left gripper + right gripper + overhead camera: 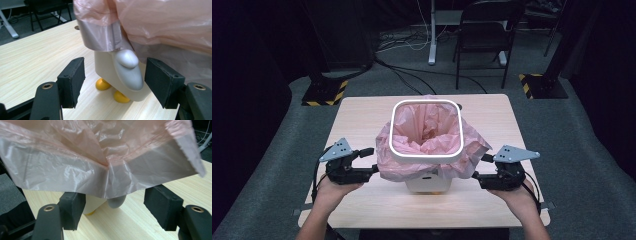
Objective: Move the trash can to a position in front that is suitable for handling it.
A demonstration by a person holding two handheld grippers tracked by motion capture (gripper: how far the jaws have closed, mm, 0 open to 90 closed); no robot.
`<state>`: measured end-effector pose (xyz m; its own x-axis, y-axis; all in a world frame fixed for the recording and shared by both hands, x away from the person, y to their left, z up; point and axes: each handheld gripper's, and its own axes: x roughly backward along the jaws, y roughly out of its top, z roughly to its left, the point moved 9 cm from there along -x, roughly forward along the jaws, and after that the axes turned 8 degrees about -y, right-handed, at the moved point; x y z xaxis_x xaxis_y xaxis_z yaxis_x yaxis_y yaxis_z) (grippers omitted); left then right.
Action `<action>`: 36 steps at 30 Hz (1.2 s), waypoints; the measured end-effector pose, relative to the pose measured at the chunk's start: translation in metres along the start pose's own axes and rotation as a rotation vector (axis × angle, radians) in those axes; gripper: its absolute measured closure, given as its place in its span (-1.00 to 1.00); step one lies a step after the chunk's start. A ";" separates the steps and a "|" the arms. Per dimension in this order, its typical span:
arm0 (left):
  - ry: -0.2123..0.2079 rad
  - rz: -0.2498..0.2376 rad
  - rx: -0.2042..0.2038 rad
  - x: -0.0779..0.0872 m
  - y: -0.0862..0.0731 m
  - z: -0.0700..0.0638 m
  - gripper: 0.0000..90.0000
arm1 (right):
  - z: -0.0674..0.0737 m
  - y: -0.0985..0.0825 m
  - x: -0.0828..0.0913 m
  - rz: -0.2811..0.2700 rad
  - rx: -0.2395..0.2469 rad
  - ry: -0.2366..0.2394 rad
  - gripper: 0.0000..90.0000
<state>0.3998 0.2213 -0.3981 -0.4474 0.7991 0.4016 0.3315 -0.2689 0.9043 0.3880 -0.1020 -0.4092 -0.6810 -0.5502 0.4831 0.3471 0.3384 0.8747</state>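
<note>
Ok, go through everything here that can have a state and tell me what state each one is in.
Small bin: upright on the table on yellow feet.
White ring: seated on the bin's rim, over the bag.
Pink bag: lining the bin, mouth open, edges draped outside.
Left hand-held gripper: open, holding nothing.
Right hand-held gripper: open, holding nothing.

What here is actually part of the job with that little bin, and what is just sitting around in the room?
Part of the job:
- small white bin with yellow feet
- pink bag lining it
- white ring on the rim
- left gripper, jaws open
- right gripper, jaws open
- table

Just around:
- black chair
- floor cables
- striped stand bases
</note>
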 end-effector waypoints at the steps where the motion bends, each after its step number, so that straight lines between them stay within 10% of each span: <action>1: 0.003 -0.005 -0.001 0.002 0.001 0.000 -0.28 | -0.001 0.001 0.002 0.001 -0.002 -0.001 -0.27; 36: -0.002 -0.061 0.002 0.038 0.033 0.003 -0.11 | -0.006 0.030 0.052 -0.033 0.050 0.050 -0.03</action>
<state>0.3962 0.2442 -0.3531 -0.4650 0.8153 0.3451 0.3048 -0.2185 0.9270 0.3674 -0.1250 -0.3576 -0.6579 -0.5989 0.4565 0.2918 0.3561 0.8877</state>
